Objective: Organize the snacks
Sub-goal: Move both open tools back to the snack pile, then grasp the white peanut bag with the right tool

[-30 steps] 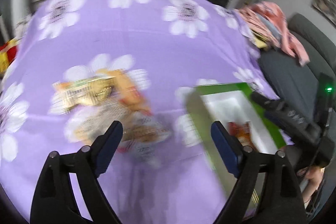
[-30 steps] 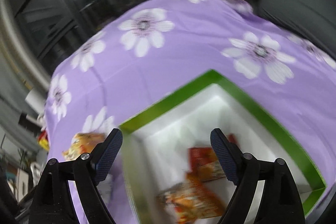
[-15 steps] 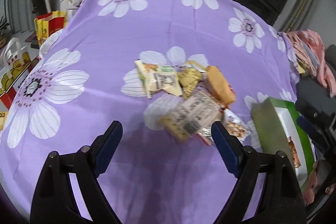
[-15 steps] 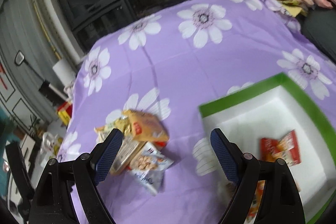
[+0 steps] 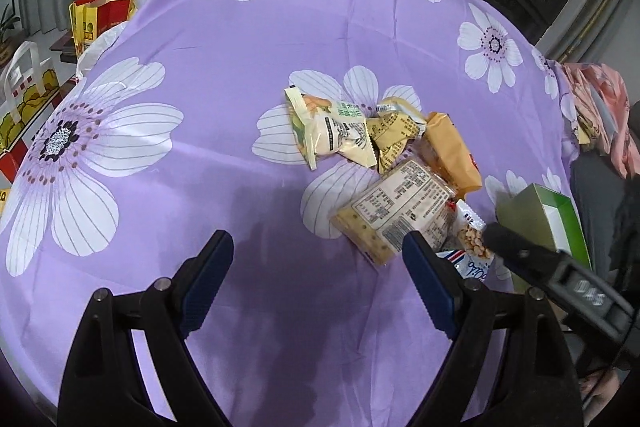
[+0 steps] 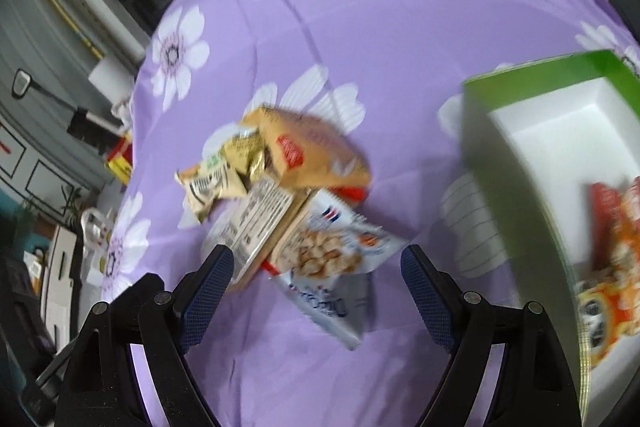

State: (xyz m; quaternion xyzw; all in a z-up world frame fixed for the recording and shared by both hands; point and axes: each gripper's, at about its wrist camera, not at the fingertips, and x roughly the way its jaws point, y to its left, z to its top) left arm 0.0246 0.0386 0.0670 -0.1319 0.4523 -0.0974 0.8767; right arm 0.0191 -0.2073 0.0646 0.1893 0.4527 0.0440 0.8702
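Note:
A heap of snack packets lies on the purple flowered cloth [image 5: 200,155]: a pale chip bag [image 5: 330,131], a cracker pack with a printed label [image 5: 396,207], an orange bag [image 5: 450,151] and a white-blue nut bag [image 6: 332,263]. A green box with a white inside [image 6: 560,123] stands to their right and holds red-orange packets [image 6: 616,227]. My left gripper [image 5: 316,267] is open and empty, just left of the heap. My right gripper [image 6: 316,275] is open and empty, just above the nut bag. The right gripper's body shows in the left wrist view [image 5: 560,275].
Shopping bags [image 5: 96,19] stand on the floor past the cloth's left edge. Pink clothes [image 5: 600,107] lie on a dark seat at the far right. Dark windows run along the back.
Both grippers have swung left, away from the green box and toward the snack heap. The right gripper has come down close over the nut bag. Both stay open.

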